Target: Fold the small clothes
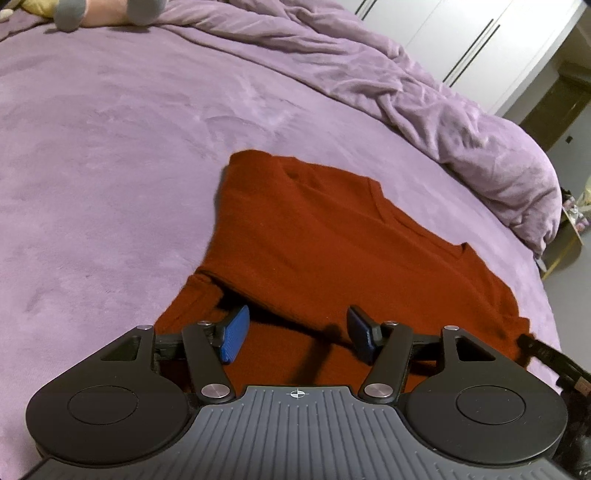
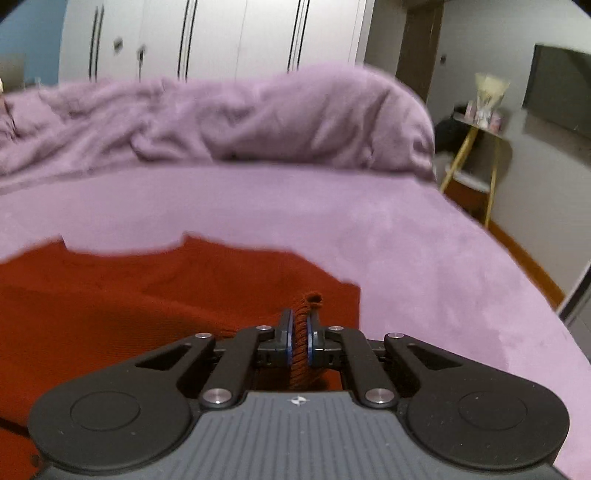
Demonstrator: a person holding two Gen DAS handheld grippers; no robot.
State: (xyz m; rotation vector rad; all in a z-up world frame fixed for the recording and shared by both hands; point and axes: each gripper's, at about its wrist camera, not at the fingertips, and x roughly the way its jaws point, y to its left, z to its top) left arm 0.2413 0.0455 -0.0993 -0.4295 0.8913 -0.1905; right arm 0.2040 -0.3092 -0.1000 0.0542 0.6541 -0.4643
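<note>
A rust-red knit sweater [image 1: 314, 236] lies spread on the purple bed, its V-neck toward the far right in the left wrist view. My left gripper [image 1: 297, 334] hovers over the sweater's near part with its blue pads [image 1: 234, 334] wide apart and nothing pinched between them. In the right wrist view the same sweater [image 2: 110, 295] fills the lower left. My right gripper [image 2: 300, 336] is shut on a ribbed edge of the sweater [image 2: 301, 325], which bunches up between the pads and sticks out above them.
A crumpled purple duvet [image 1: 424, 103] is heaped along the bed's far side. White wardrobe doors [image 2: 221, 37] stand behind it. A small gold-legged side table [image 2: 476, 147] stands off the bed's right corner. A person's legs in grey socks [image 1: 70, 14] rest at the far left.
</note>
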